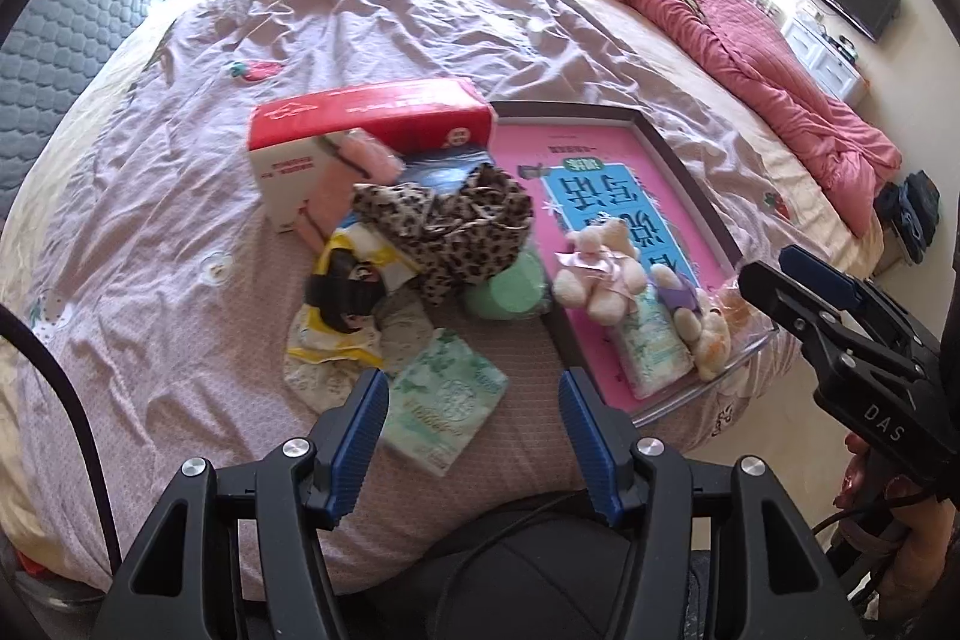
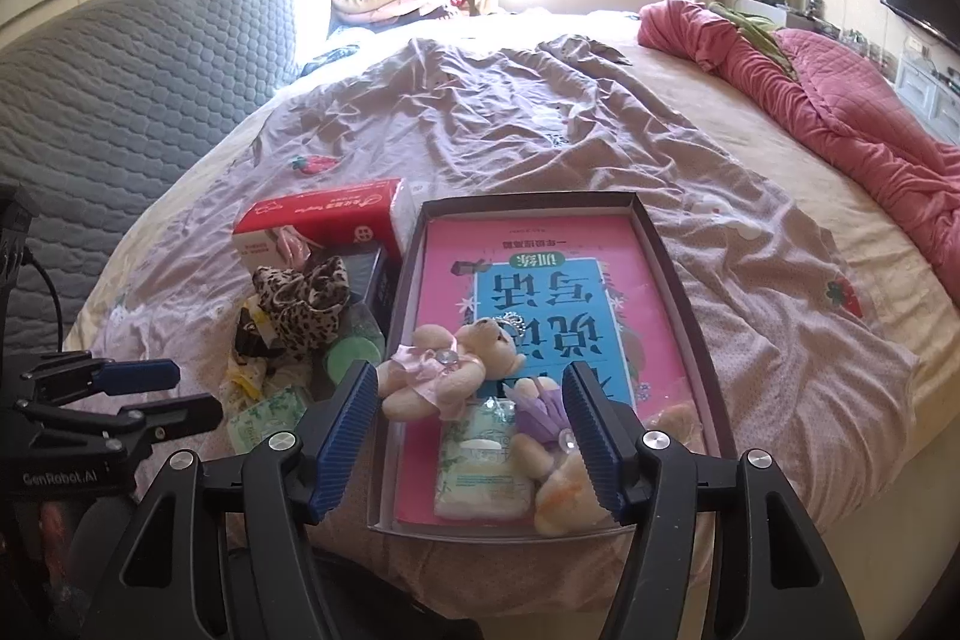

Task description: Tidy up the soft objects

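Both claws, left claw (image 1: pixel 474 436) and right claw (image 2: pixel 465 436), hovering spread, empty; bears (image 2: pixel 444 370), tissue pack (image 2: pixel 483 466) lying in tray (image 2: pixel 678 280); leopard cloth (image 1: pixel 462 226) pile waiting on bed (image 1: pixel 420 28).

Both tools (image 1: pixel 474 436) (image 2: pixel 465 436): black frames, ribbed blue pads, silver screws, black cables.

I see a pink-bow teddy (image 2: pixel 441 370) lying on its side in the tray (image 2: pixel 678 274), w/ a tissue pack (image 2: pixel 483 466) and a purple-dressed teddy (image 2: pixel 540 427) beside it. Left of the tray: leopard scarf (image 1: pixel 456 232) heaped over a green sponge (image 1: pixel 507 292), 2nd tissue pack (image 1: pixel 441 400) near the bed edge.
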Demonstrator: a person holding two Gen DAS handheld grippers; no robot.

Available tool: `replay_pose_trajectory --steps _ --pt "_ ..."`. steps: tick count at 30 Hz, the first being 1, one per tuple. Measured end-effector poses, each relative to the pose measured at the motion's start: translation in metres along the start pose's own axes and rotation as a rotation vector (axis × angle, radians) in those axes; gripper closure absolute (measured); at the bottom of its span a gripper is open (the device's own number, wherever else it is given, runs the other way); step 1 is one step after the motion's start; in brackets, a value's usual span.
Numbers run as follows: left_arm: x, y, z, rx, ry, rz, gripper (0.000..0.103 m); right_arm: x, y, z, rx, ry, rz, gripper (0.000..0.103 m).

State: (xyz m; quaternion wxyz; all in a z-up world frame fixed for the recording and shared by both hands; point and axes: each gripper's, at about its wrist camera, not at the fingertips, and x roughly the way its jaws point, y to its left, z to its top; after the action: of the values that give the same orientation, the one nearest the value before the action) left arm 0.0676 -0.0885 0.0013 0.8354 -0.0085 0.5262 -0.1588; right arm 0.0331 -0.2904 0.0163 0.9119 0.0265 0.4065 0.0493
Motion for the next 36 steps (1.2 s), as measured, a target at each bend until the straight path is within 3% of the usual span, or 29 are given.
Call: replay_pose_trajectory --steps 22,36 --pt "-0.006 0.079 -0.012 -0.148 -0.003 0.040 0.044 0.017 0.044 0.001 -0.118 0.036 0.055 0.037" --pt "0.034 0.094 0.005 -0.155 0.045 -0.011 0.038 0.078 0.093 0.011 -0.311 0.108 0.061 0.031"
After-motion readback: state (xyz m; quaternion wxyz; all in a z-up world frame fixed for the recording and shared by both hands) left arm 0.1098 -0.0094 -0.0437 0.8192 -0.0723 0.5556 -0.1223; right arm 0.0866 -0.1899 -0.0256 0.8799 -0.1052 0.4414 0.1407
